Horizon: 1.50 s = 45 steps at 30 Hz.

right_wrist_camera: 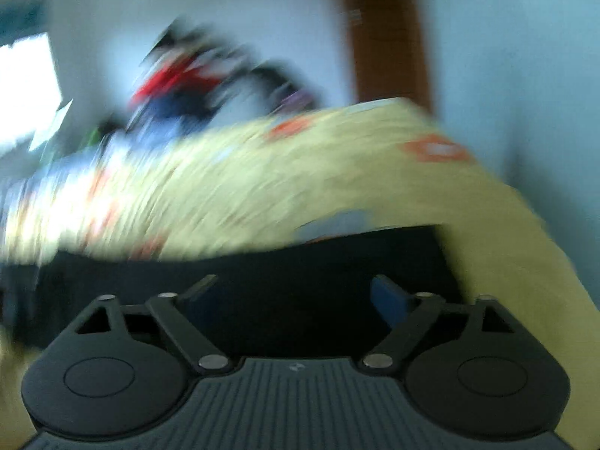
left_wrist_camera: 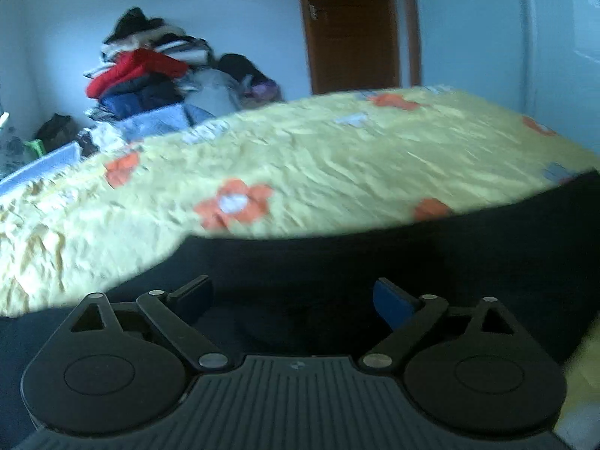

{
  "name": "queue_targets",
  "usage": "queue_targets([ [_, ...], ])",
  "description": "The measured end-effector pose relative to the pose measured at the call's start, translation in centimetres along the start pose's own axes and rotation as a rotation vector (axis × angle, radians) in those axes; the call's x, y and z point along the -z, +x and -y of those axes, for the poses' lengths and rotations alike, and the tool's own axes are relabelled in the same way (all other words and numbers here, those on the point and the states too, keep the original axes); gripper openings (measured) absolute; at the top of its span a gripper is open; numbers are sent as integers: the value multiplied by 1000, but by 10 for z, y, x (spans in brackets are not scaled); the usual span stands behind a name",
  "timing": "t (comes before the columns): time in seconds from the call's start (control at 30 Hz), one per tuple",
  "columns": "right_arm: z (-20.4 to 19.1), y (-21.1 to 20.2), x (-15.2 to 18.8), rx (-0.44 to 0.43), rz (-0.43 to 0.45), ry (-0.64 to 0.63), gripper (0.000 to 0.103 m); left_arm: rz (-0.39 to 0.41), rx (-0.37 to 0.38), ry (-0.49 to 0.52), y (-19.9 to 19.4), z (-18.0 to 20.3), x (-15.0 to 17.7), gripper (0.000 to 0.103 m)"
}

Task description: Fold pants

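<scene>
Pants (left_wrist_camera: 375,262) dark, flat on bedspread (left_wrist_camera: 300,157)

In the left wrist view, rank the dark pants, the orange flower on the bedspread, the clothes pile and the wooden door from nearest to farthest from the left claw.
1. Dark pants, right under the open left claw.
2. Orange flower, mid-bed, left of centre.
3. Clothes pile, beyond the bed's far edge, upper left.
4. Wooden door, back wall, upper centre; only slightly behind the pile.

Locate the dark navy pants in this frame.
The dark navy pants lie on the yellow flowered bedspread at its near edge, directly under the open left gripper and open right gripper.
</scene>
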State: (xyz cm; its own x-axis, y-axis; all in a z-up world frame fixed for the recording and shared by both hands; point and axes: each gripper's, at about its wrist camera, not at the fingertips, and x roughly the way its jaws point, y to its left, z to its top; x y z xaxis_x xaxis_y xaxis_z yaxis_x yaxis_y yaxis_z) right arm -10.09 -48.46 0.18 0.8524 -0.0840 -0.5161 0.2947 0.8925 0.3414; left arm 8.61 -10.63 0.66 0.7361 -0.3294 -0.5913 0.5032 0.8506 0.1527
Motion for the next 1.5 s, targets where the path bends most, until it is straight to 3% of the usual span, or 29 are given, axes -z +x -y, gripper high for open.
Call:
queue_targets([
  [0.07,38,-16,1,-17,38,224,92,-25,45,17,-6,9,12,94],
  [0.13,65,-26,10,-114,41,414,92,-46,63,44,-10,19,26,94],
  [0.2,75,-32,18,-173,27,493,92,-26,49,64,-17,27,37,94],
  [0.33,73,-37,29,-154,-37,505,92,36,18,67,-30,32,52,95],
  [0.5,74,-32,49,-133,-69,560,91,46,0,11,-29,24,63,101],
  [0.67,74,-19,49,-98,21,593,91,20,27,-82,-27,11,64,103],
  [0.8,73,-5,45,-55,100,577,90,16,29,-98,-27,8,65,103],
  [0.83,75,-4,45,-55,112,577,82,17,27,-99,-27,9,64,103],
  [0.93,82,0,48,-69,103,613,20,15,30,-105,-27,8,65,103],
  [1.03,79,0,49,-105,90,598,13,15,32,-112,-27,8,65,103],
  [1.2,48,-1,28,-179,92,479,13,32,20,-136,-31,3,66,102],
  [1.37,-6,10,3,-365,88,402,13,70,-44,-167,-43,-9,69,102],
  [1.5,-64,45,-5,-544,5,352,13,81,-146,-184,-48,-23,73,103],
])
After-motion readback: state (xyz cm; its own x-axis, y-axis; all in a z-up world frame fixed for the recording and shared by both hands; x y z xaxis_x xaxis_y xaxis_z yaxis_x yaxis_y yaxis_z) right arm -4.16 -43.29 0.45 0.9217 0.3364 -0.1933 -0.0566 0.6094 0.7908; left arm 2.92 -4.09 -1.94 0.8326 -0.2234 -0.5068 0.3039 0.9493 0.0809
